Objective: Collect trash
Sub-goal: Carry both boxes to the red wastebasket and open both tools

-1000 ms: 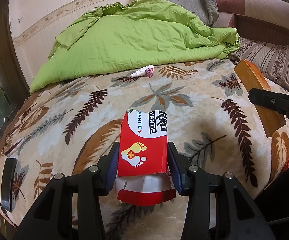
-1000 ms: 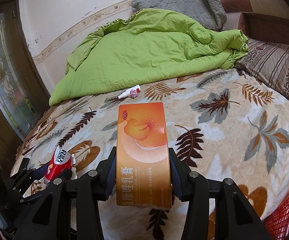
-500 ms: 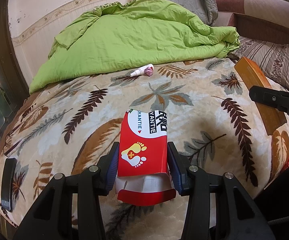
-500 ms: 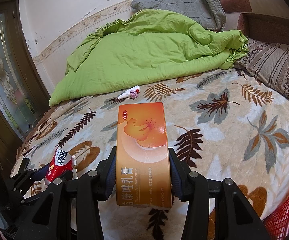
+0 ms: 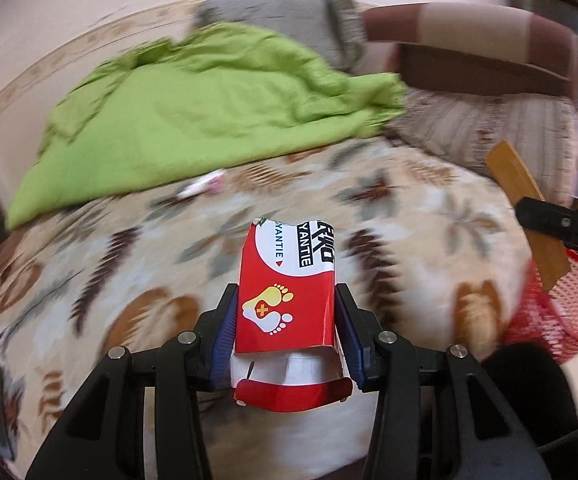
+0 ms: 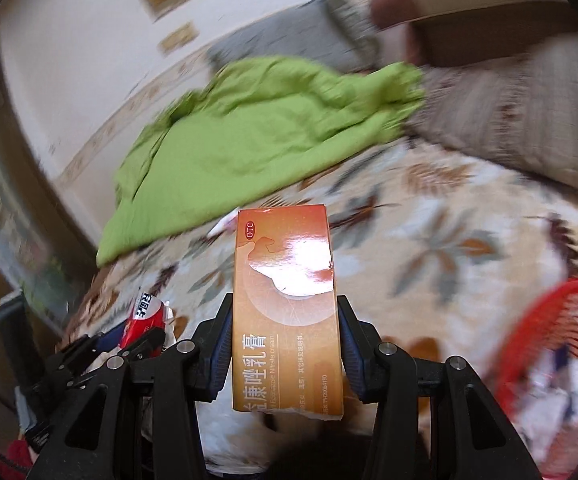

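A red carton [image 5: 287, 298] w/ a yellow footprint logo is clamped between the left gripper's [image 5: 285, 330] blue pads, its near flap hanging open. An orange ointment box [image 6: 287, 308] is pinched lengthwise in the right gripper [image 6: 285, 338]. Both are held above a leaf-print bed [image 5: 409, 216]. A red mesh basket [image 6: 561, 344] is seen at the near right edge, some paper inside. A small white tube [image 5: 203, 186] is left on the bed at the far side, just beside the green blanket [image 5: 193, 120]. Bkgd is motion-blurred.
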